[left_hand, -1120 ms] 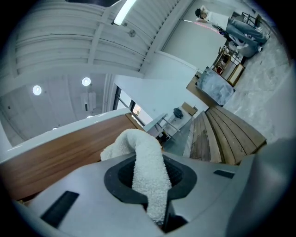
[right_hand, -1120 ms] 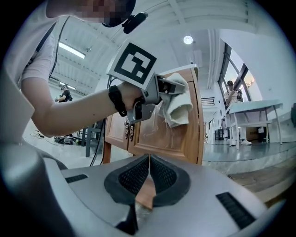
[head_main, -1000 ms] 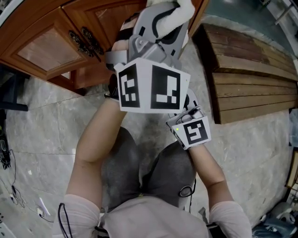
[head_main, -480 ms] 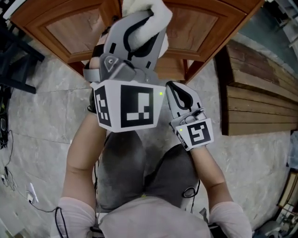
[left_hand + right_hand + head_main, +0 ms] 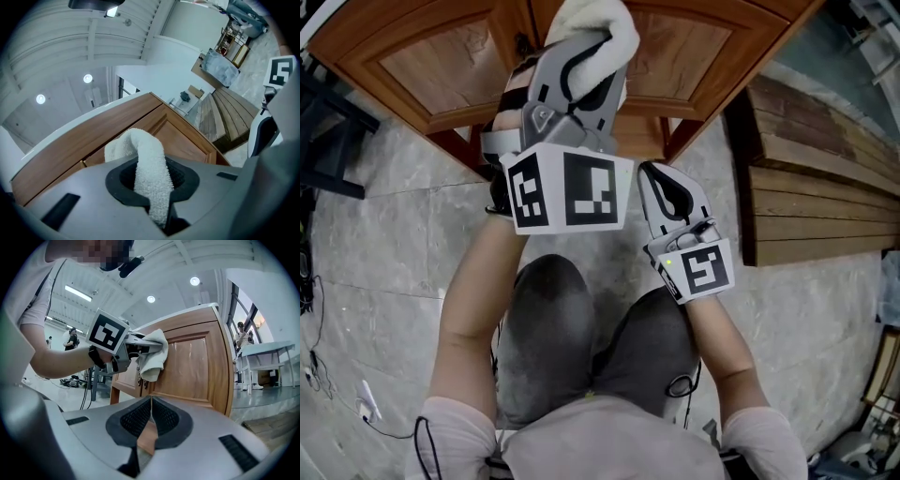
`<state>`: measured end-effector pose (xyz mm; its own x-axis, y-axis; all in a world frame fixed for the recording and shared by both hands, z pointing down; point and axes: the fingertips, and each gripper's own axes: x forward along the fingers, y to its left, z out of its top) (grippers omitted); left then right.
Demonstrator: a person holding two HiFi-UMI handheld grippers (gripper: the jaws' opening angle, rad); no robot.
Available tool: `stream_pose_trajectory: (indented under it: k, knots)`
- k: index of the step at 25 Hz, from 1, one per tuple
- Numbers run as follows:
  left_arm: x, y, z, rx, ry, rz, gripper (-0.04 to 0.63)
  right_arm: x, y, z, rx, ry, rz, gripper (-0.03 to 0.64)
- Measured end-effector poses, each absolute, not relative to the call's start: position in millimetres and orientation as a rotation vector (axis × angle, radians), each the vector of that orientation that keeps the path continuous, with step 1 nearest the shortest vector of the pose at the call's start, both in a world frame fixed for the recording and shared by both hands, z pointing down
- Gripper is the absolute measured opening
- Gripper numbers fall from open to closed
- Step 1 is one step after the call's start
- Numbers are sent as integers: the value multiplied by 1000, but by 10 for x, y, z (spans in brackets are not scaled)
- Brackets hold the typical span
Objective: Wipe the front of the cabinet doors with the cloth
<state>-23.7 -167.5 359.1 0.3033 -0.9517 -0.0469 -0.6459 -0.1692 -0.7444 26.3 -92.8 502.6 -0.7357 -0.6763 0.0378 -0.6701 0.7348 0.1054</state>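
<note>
left gripper [image 5: 577, 66]: jaws clamped on the cloth [image 5: 587, 22], which bunched out past the tips.
right gripper [image 5: 667, 195]: jaws pressed together, nothing between them; it sat low, apart from the doors.
cloth position: up at the middle seam, by the handles [image 5: 140, 377], between the left door [image 5: 441, 67] and right door [image 5: 686, 49]. Contact looked likely but not certain.
doors: both were shut, wood fronts dry-looking, with no wipe trace visible.
progress: cloth was gripped and brought to the cabinet. Probably at or near the start of wiping; how much was covered could not be told.
left to do: both panels and frames, as far as the views showed.
</note>
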Motion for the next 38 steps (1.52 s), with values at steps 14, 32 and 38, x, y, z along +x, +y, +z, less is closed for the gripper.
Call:
stream_pose_trajectory:
  k: [14, 32, 38]
  knots:
    - [325, -1923, 3806, -2003, 1367, -546, 72, 727, -1061, 5131, 1187, -2800, -118, 38]
    - [1082, -2100, 3884, -2044, 1266, -496, 72, 1182, -1104, 5271, 1261, -2774, -92, 38]
    - [1327, -2103, 3890, -2065, 1214, -467, 72, 1316, -1116, 5294, 1300, -2754, -88, 38]
